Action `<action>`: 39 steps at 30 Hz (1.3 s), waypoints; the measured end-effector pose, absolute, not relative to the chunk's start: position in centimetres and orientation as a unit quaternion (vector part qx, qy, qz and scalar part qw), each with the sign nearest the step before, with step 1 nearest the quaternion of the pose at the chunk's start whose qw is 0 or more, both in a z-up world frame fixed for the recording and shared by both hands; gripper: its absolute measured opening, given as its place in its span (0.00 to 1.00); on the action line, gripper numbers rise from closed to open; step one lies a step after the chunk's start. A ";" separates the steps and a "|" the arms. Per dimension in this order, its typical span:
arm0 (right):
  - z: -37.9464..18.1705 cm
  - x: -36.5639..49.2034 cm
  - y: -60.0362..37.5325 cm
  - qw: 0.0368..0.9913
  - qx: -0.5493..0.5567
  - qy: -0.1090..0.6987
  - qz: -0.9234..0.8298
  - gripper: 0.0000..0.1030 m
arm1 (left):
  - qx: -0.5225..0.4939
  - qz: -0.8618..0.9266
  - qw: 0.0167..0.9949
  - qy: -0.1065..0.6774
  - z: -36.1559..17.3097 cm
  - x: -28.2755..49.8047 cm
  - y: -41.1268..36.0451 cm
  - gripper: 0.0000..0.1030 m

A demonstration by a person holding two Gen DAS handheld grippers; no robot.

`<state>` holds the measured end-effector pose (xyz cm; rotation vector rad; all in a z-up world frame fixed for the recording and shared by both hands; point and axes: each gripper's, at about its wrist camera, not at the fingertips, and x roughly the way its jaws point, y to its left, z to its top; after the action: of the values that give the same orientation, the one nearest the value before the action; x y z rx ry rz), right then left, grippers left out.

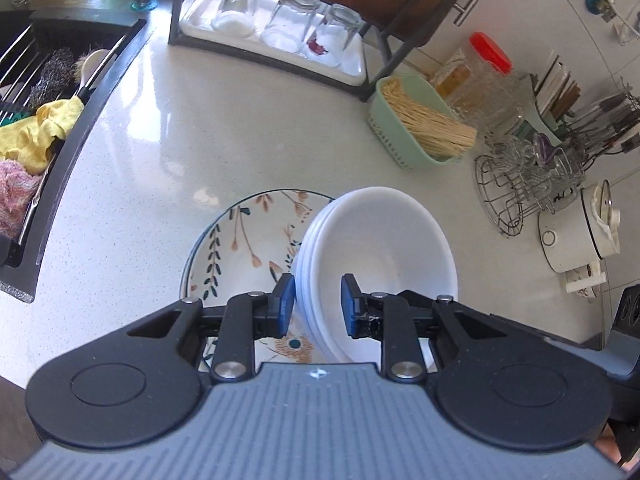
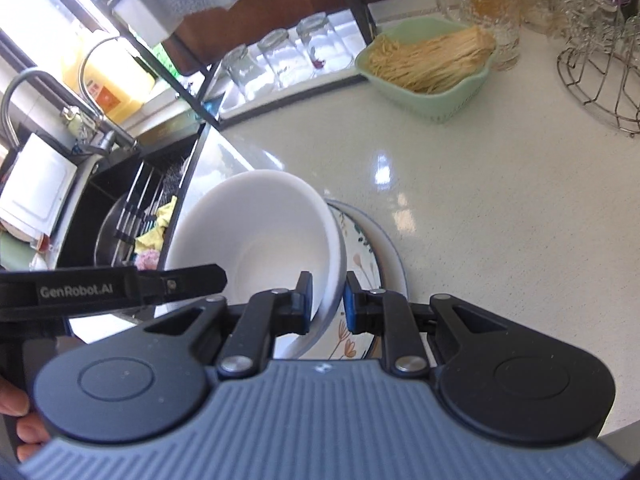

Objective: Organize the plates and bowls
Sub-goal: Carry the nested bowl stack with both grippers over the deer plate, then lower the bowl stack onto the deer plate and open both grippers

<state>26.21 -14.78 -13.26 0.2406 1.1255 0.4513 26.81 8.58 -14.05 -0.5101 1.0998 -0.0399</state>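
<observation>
A stack of three white bowls is gripped from both sides. My left gripper is shut on its left rim, blue pads pressing either side of the stacked edges. On the opposite rim of the bowls my right gripper is shut as well. The stack tilts a little over a floral plate lying on the pale countertop. The right wrist view shows the floral plate resting on a white plate with a blue rim. I cannot tell whether the bowls touch the plate. The left gripper's black side shows there too.
A dark sink with a wire rack, brushes and a yellow cloth lies to the left. Behind are upturned glasses on a white tray, a green basket of thin sticks, a red-lidded jar, a wire cup rack and a white pot.
</observation>
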 end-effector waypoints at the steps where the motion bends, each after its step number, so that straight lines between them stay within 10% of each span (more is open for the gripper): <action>1: -13.4 26.2 -14.6 0.815 0.110 0.529 0.211 0.19 | -0.242 -0.017 0.820 0.518 -14.3 26.9 8.7 0.27; 23: -15.9 26.3 -12.1 0.812 0.070 0.545 0.198 0.21 | -0.228 -0.012 0.804 0.549 -18.0 27.7 9.7 0.27; 27: -15.4 26.5 -12.2 0.810 0.081 0.548 0.192 0.21 | -0.231 -0.009 0.802 0.551 -17.7 28.0 10.1 0.44; 29: -14.8 26.4 -12.5 0.815 0.081 0.542 0.189 0.36 | -0.224 -0.006 0.809 0.543 -17.1 28.1 10.2 0.54; 39: -9.8 24.9 -14.4 0.856 0.065 0.470 0.206 0.41 | -0.192 0.011 0.843 0.502 -12.4 26.5 10.2 0.54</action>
<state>24.88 -14.36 -9.80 0.1372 0.9876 0.4331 26.50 10.24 -12.37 -0.4062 1.0594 0.0239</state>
